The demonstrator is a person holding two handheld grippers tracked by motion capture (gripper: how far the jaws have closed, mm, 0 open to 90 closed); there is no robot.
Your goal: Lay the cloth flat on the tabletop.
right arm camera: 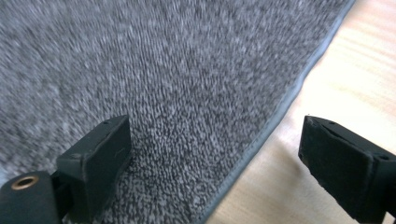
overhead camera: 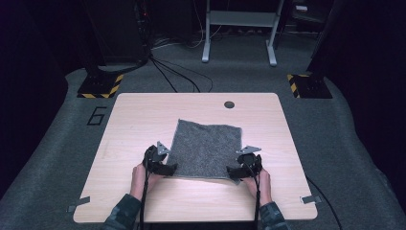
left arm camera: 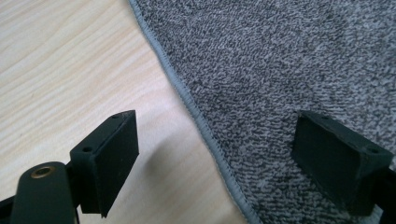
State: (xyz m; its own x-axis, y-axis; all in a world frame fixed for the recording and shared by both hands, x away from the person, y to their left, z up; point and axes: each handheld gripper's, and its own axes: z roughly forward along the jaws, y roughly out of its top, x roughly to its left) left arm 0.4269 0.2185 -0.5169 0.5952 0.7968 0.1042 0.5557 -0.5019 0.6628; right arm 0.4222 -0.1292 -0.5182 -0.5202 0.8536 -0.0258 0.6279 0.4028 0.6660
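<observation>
The grey towel (overhead camera: 207, 148) lies flat mid-surface (overhead camera: 143, 115). The left gripper (overhead camera: 163, 165) and right gripper (overhead camera: 239, 168) flank its near corners, fingers (left arm camera: 109, 158) apart and straddling each side hem, likely positioned to pinch the corners.

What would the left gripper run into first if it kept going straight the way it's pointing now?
Most likely the stitched side edge of the grey square terry towel: the left gripper has open jaws astride that hem, one over the light wooden table, one over cloth. Its height above them is unclear.
</observation>
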